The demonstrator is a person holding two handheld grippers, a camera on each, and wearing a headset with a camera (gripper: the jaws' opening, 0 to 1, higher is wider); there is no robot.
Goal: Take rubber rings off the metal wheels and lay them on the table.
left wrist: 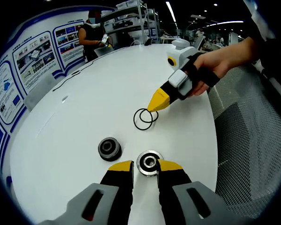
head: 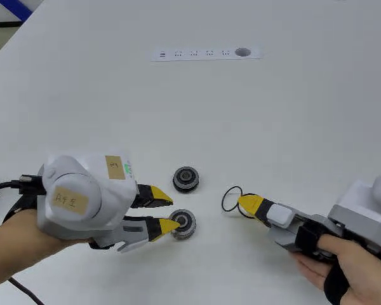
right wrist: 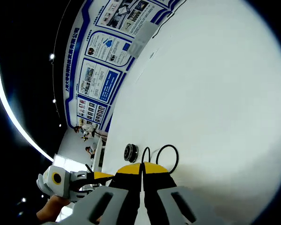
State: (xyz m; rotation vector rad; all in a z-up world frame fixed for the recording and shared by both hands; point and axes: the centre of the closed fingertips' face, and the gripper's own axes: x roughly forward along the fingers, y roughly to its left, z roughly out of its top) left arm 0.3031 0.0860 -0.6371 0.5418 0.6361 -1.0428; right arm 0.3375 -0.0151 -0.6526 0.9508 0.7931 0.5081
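Note:
Two small metal wheels lie on the white table (head: 197,114). The farther wheel (head: 186,179) (left wrist: 109,148) (right wrist: 130,152) has a dark rim. The nearer wheel (head: 182,223) (left wrist: 149,162) looks shinier and sits just at the yellow tips of my open left gripper (head: 164,210) (left wrist: 145,166), one jaw on each side. Two black rubber rings overlap on the table to the right. One ring (head: 231,198) (left wrist: 141,119) (right wrist: 167,157) lies flat. My right gripper (head: 249,203) (left wrist: 155,105) (right wrist: 143,168) is shut on the edge of the other ring (right wrist: 145,153), tip down at the table.
A white power strip (head: 206,54) lies at the far side of the table. A black cable (head: 6,185) trails from the left gripper toward the table's left edge. People stand by wall posters in the background (left wrist: 91,37).

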